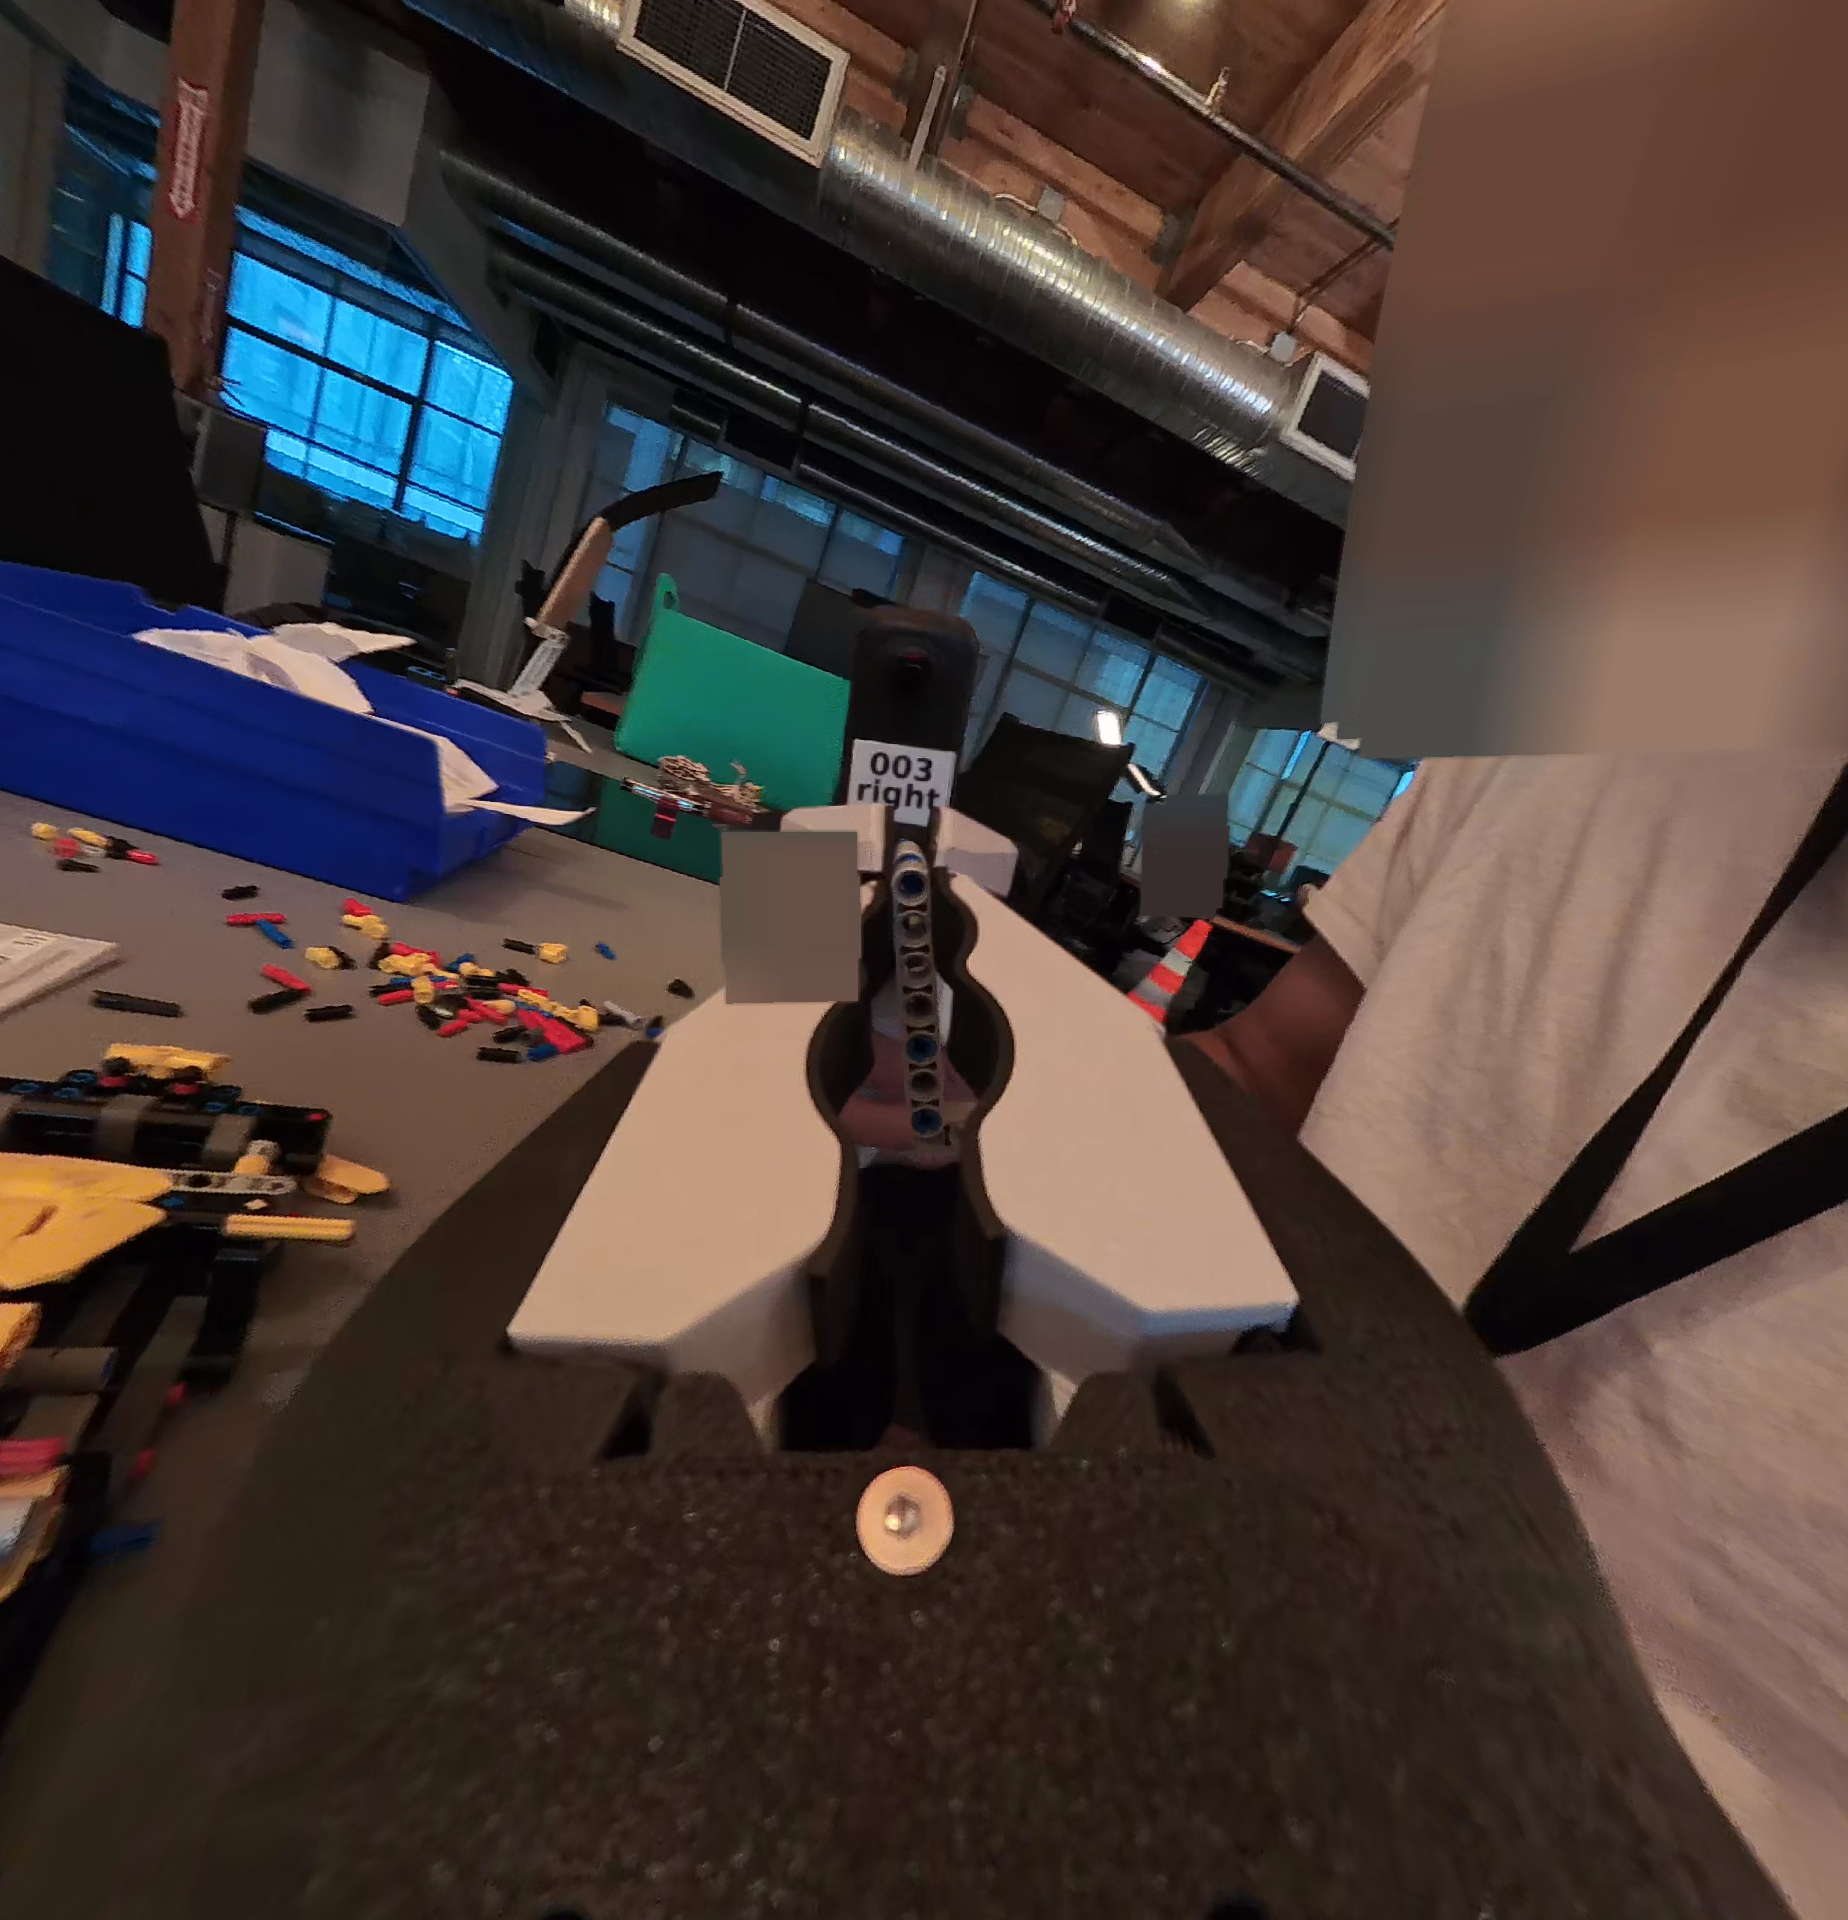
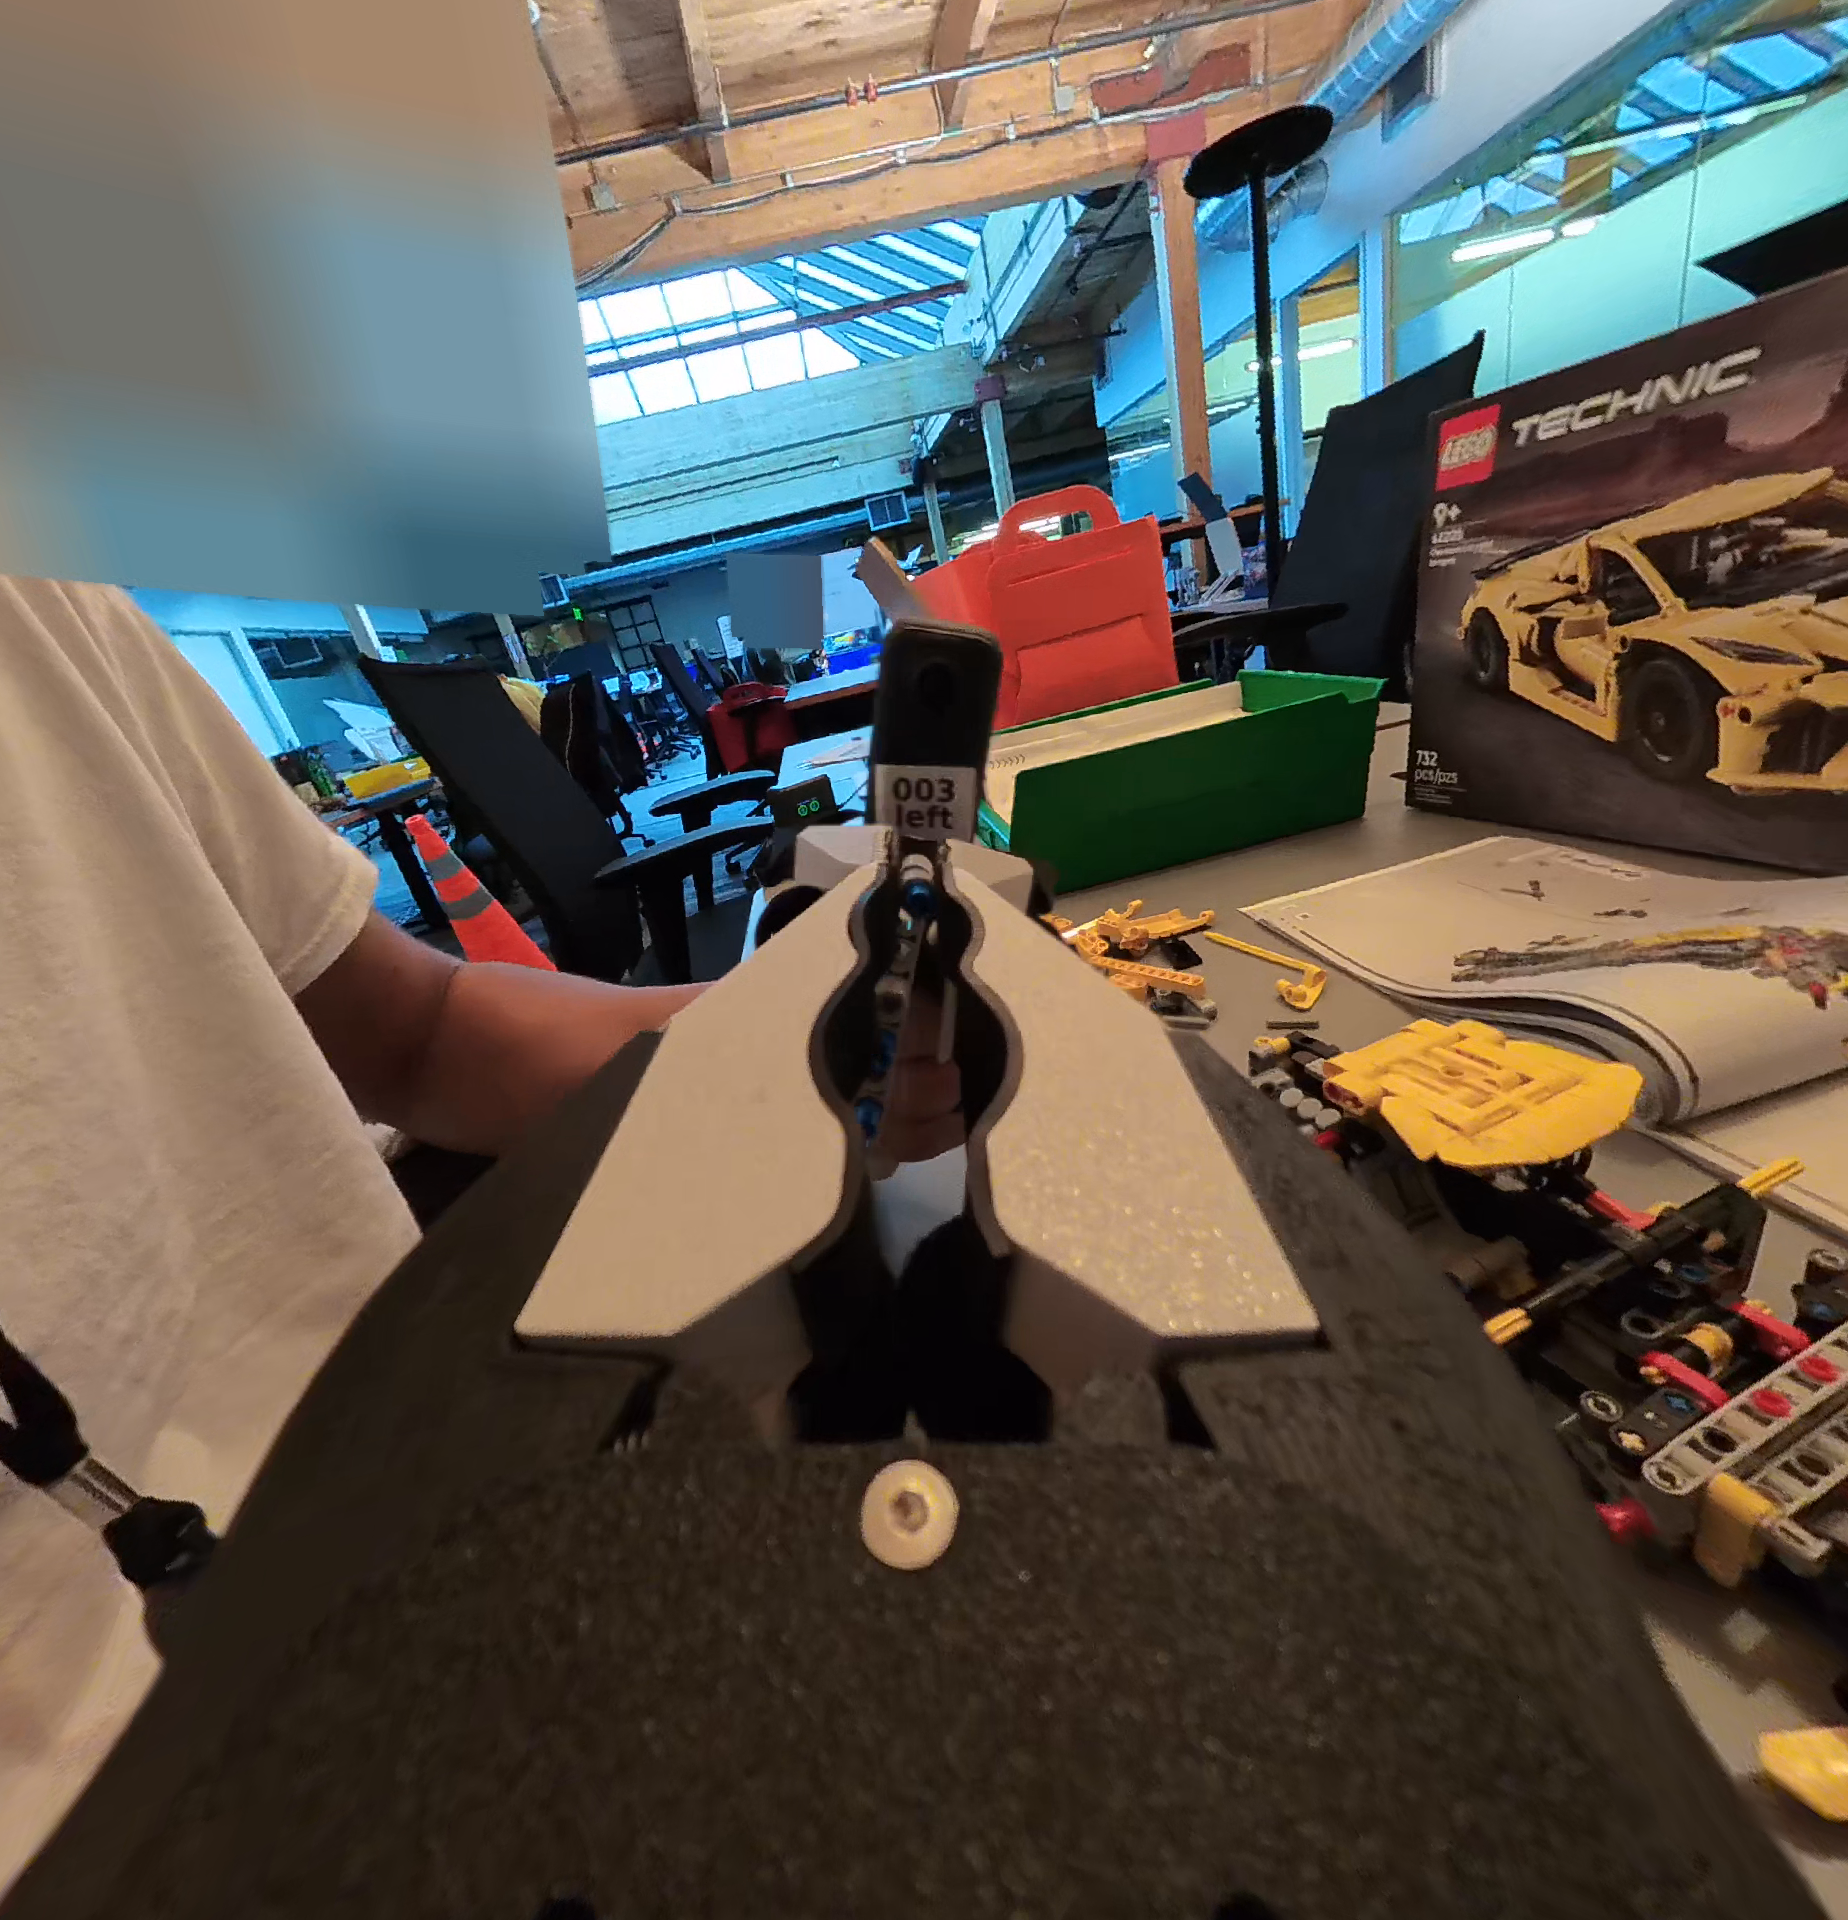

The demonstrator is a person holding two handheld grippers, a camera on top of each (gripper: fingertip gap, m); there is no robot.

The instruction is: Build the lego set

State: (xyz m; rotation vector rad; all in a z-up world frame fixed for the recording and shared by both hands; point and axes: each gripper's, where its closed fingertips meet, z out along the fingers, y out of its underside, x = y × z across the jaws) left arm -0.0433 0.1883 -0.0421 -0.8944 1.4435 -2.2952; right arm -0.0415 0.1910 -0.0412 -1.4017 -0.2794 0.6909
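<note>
Left wrist view: the left tongs (image 1: pixel 915 997) are drawn nearly together, and a grey beam (image 1: pixel 918 1023) with blue pins in its holes stands in the narrow gap between them. Its long axis runs straight away from the camera, along the fingers, toward the right tongs' camera post (image 1: pixel 912 686) facing back from just beyond. Whether the left tongs pinch the beam, or only frame it while the other pair carries it, I cannot tell from here. Both pairs are lifted above the worktop (image 1: pixel 608 914). The part-built yellow and black car (image 1: pixel 120 1184) lies low to the left, well apart from the beam, with loose pins (image 1: pixel 463 987) scattered farther off.

Right wrist view: the right tongs (image 2: pixel 909 997) are likewise nearly closed, with the same beam (image 2: pixel 892 1013) seen edge-on in the gap, tilted a little, its upper end reaching the left tongs' tips opposite. The grip is again not clear. Both pairs meet tip to tip on the beam, so neither is nearer; the coming move likely depends on keeping the beam's length in line with both. The car chassis (image 2: pixel 1522 1195) sits lower right on the worktop, beside the instruction booklet (image 2: pixel 1522 935) and the set's box (image 2: pixel 1647 582).
</note>
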